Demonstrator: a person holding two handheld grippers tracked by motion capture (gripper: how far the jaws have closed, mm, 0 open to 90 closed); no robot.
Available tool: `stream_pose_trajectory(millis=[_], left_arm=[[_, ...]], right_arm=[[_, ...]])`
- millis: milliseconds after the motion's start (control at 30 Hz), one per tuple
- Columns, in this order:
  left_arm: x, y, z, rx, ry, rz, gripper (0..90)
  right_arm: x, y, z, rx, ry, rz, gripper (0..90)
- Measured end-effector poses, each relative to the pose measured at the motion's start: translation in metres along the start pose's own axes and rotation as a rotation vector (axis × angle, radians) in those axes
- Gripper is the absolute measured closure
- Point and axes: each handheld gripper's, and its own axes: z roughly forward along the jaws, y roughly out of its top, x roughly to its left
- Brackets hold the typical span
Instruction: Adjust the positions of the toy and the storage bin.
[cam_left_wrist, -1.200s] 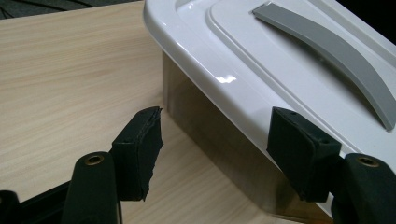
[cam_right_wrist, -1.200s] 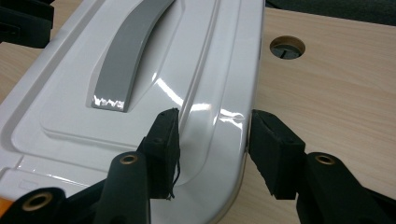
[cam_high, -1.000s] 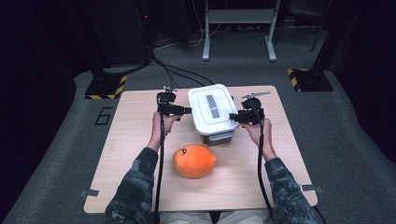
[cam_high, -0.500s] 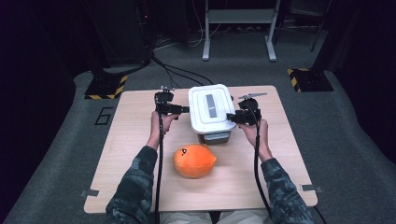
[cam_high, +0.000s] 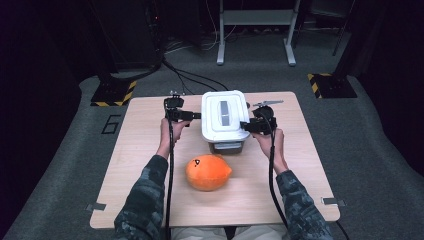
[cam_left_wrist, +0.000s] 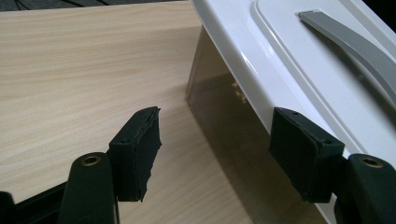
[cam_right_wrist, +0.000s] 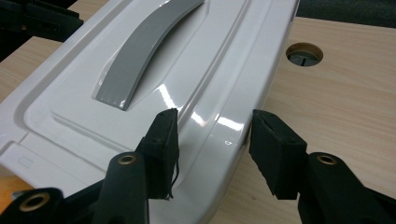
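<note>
Table (cam_high: 150, 165): one box (cam_high: 223, 120), one plush (cam_high: 208, 172)

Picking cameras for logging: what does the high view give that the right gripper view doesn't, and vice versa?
High view adds: the orange plush toy lying near the person, both forearms, and the whole table on the grey floor.
Right gripper view adds: close up, how the right gripper has its jaws astride the rim of the white lid.
Shared: the lid with its grey handle, and the wooden table.
</note>
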Motion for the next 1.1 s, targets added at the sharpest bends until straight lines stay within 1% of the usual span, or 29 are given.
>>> stream_pose_trajectory(millis=[33,67,100,133,167,200,233,267,333,367,400,433,500,567,600,667,700,733,767,800,833,867,900,933,967,1000,1033,1067,1100], left_arm=[[0.004,-0.002,0.001,0.013,-0.011,-0.006,30.3],[0.005,-0.004,0.001,0.018,-0.003,-0.012,29.0],[0.005,-0.004,0.001,0.018,-0.003,-0.012,27.5],[0.006,-0.006,-0.001,0.018,0.006,-0.009,26.5],[0.008,-0.007,-0.003,0.015,0.008,-0.012,26.5],[0.009,-0.009,-0.006,0.008,0.007,-0.018,24.6],[0.010,-0.014,-0.014,0.002,0.015,0.000,22.8],[0.010,-0.014,-0.014,0.002,0.015,0.000,21.7],[0.009,-0.019,-0.024,-0.005,0.020,0.022,20.3],[0.006,-0.024,-0.033,-0.017,0.014,0.037,17.7],[0.006,-0.024,-0.033,-0.017,0.014,0.037,16.7],[0.004,-0.030,-0.042,-0.030,0.014,0.055,15.9],[0.003,-0.032,-0.046,-0.029,0.008,0.065,14.9],[-0.003,-0.041,-0.059,-0.045,-0.005,0.087,14.6],[-0.003,-0.041,-0.059,-0.045,-0.005,0.087,14.5],[-0.009,-0.048,-0.067,-0.047,-0.018,0.113,14.3],[-0.016,-0.056,-0.074,-0.044,-0.032,0.138,13.9],[-0.019,-0.060,-0.077,-0.045,-0.041,0.153,13.5],[-0.023,-0.064,-0.079,-0.043,-0.050,0.164,13.3],[-0.023,-0.064,-0.079,-0.043,-0.050,0.164,12.8],[-0.027,-0.068,-0.082,-0.045,-0.058,0.181,12.7],[-0.034,-0.075,-0.086,-0.049,-0.069,0.209,12.3],[-0.034,-0.075,-0.086,-0.049,-0.069,0.209,12.1],[-0.037,-0.079,-0.088,-0.048,-0.082,0.215,11.8],[-0.044,-0.087,-0.091,-0.045,-0.090,0.233,11.4],[-0.044,-0.087,-0.091,-0.045,-0.090,0.233,11.3],[-0.049,-0.093,-0.093,-0.049,-0.102,0.248,11.0],[-0.049,-0.093,-0.093,-0.049,-0.102,0.248,10.8],[-0.052,-0.095,-0.094,-0.042,-0.109,0.260,10.8]], right_arm=[[-0.003,-0.001,0.001,-0.008,0.020,0.005,50.3],[-0.005,-0.001,0.001,-0.010,0.030,0.011,46.4],[-0.005,-0.001,0.001,-0.010,0.030,0.011,46.4],[-0.007,-0.004,-0.002,-0.012,0.007,-0.004,41.2],[-0.007,-0.004,-0.002,-0.012,0.007,-0.004,41.2],[-0.009,-0.007,-0.009,-0.022,-0.018,-0.015,31.3],[-0.010,-0.010,-0.013,-0.022,-0.027,-0.018,27.5],[-0.010,-0.010,-0.013,-0.022,-0.027,-0.018,27.5],[-0.015,-0.016,-0.020,-0.034,-0.019,-0.002,20.8],[-0.019,-0.023,-0.028,-0.047,-0.034,-0.011,17.5],[-0.023,-0.027,-0.032,-0.059,-0.028,-0.010,16.1],[-0.025,-0.031,-0.035,-0.064,-0.026,-0.008,15.6],[-0.027,-0.035,-0.038,-0.066,-0.028,-0.010,15.2],[-0.035,-0.048,-0.044,-0.056,-0.030,0.003,14.4],[-0.035,-0.048,-0.044,-0.056,-0.030,0.003,14.4],[-0.040,-0.058,-0.046,-0.046,-0.040,0.006,13.8],[-0.045,-0.073,-0.046,-0.033,-0.049,0.017,13.5],[-0.048,-0.081,-0.045,-0.024,-0.054,0.027,13.3],[-0.051,-0.089,-0.043,-0.012,-0.061,0.023,13.0],[-0.051,-0.089,-0.043,-0.012,-0.061,0.023,13.0],[-0.058,-0.104,-0.039,0.012,-0.087,0.032,12.1],[-0.061,-0.112,-0.037,0.023,-0.092,0.043,11.5],[-0.065,-0.119,-0.035,0.027,-0.096,0.044,10.9],[-0.068,-0.125,-0.034,0.029,-0.094,0.058,10.9],[-0.071,-0.130,-0.032,0.030,-0.103,0.050,10.4],[-0.071,-0.130,-0.032,0.030,-0.103,0.050,10.4],[-0.074,-0.140,-0.030,0.045,-0.107,0.068,9.2],[-0.074,-0.140,-0.030,0.045,-0.107,0.068,9.2],[-0.075,-0.144,-0.028,0.051,-0.112,0.067,8.9]])
